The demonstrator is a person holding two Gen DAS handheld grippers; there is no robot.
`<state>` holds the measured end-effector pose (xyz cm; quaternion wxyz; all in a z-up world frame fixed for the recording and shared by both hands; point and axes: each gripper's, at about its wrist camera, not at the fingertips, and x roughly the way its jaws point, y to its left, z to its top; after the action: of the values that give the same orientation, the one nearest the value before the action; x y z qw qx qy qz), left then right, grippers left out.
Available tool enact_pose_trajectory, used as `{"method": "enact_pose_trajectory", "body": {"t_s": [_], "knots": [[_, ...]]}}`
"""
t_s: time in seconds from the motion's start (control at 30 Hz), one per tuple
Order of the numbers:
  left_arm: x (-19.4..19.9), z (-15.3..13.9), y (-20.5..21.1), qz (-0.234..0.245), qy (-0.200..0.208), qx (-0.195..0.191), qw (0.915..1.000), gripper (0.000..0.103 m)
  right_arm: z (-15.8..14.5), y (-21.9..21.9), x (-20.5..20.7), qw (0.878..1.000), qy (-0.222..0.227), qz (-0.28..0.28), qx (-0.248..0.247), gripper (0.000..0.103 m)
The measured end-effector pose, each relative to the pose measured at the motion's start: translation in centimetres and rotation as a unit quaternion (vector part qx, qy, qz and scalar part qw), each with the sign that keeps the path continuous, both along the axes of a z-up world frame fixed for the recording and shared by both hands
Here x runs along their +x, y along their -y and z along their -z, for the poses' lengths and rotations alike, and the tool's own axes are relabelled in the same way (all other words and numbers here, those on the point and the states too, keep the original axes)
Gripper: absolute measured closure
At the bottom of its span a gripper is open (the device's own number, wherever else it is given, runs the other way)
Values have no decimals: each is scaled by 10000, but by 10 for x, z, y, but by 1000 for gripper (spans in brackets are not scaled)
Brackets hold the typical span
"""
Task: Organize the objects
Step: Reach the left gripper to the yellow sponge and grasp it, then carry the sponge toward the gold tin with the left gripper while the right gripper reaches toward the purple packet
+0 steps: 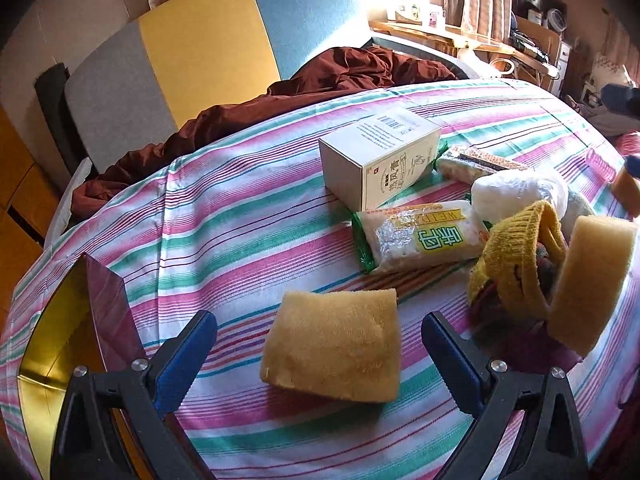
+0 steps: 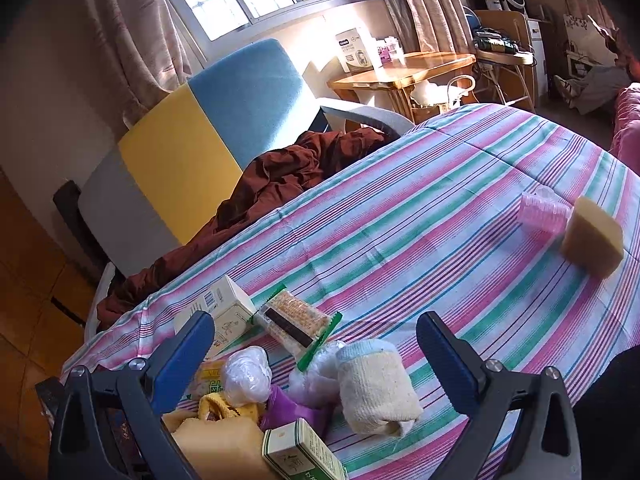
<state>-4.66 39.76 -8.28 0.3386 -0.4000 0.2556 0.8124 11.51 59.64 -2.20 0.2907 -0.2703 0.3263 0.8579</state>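
Low in the frame's centre, between my wide-open, empty left gripper (image 1: 318,354), lies a sponge (image 1: 334,344): light, squashy, best pinched across its side edges. My right gripper (image 2: 316,356) gapes empty too.

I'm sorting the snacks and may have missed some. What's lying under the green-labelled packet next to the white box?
Thin brown sticks poke out from under the green-labelled packet, on the striped cloth. Their far ends, and anything else beneath it, are covered.
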Motion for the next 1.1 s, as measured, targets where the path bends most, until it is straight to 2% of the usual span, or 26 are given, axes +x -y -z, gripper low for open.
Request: {"method": "enact_pose_trajectory", "body": {"t_s": [0.03,0.07,0.1,0.17,0.4,0.6,0.8,0.9,1.0,1.07,1.1], "knots": [[-2,2,-1,-10,53,7,10000,2,0,0,0,10000,6,-11,5,0],[-3,4,-2,-24,106,17,9999,9,0,0,-1,10000,10,-18,10,0],[-5,7,-2,-37,201,10,9998,22,0,0,-1,10000,12,-26,14,0],[-7,15,-3,-23,412,-14,9991,34,1,0,-1,10000,12,-44,2,0],[8,16,9,-48,328,151,9993,39,1,2,-6,9988,-229,-361,-223,0],[41,12,33,35,323,283,9991,39,3,10,-17,9945,-351,-866,-463,0],[71,15,57,162,319,277,9990,39,2,29,-27,9761,-776,-1803,-936,0],[74,14,62,167,311,274,9990,39,2,43,-36,9710,-647,-2131,-867,0],[76,13,65,157,299,260,9991,39,8,49,-42,9730,-233,-2148,-809,0],[77,12,66,169,299,269,9990,39,9,47,-41,9696,-314,-2244,-921,3],[78,11,67,183,291,284,9990,40,9,46,-40,9608,-512,-2471,-1149,7]]}}
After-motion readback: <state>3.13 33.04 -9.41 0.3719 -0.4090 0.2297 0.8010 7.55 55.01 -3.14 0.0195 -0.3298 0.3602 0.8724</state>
